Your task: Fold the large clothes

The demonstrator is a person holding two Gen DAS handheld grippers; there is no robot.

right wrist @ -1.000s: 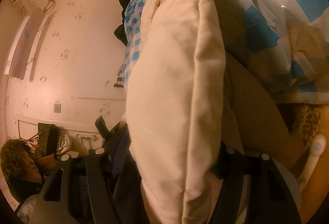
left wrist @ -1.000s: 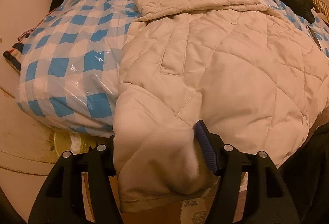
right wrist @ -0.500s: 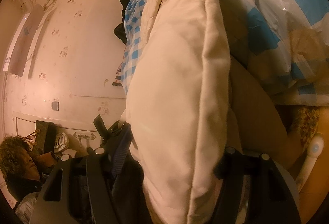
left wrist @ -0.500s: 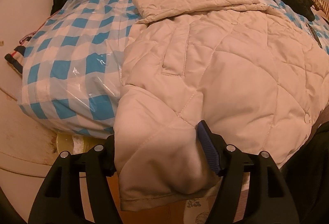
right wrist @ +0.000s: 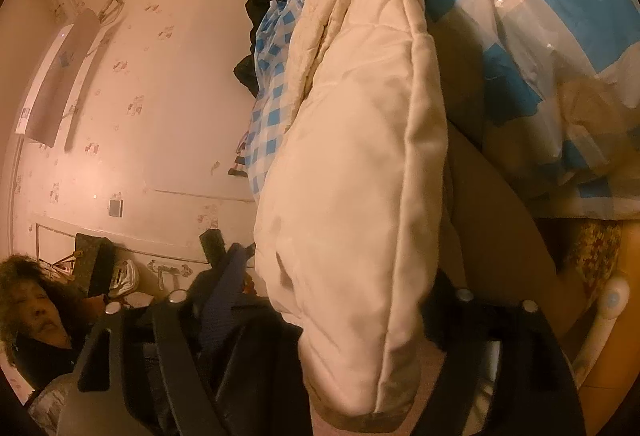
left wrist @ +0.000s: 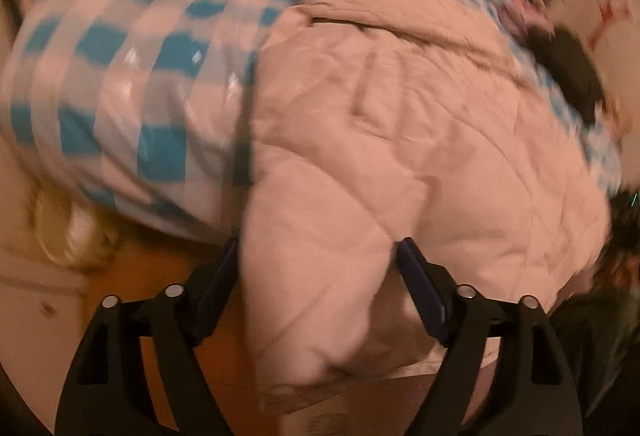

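Gripping the hem corner of the cream quilted jacket (left wrist: 400, 140), left gripper (left wrist: 320, 276) has both blue pads pressed into a thick bunch of fabric. Frame is motion-blurred. Jacket body spreads outward over the blue-and-white checked plastic cover (left wrist: 120, 76); a dark garment (left wrist: 572, 68) lies at the far right edge of that cover. Right gripper (right wrist: 340, 300) is clamped on another padded fold of the jacket (right wrist: 360, 156), which fills the gap between its fingers. Checked cover (right wrist: 560, 16) sits upper right, patterned wall (right wrist: 140, 96) on the left.
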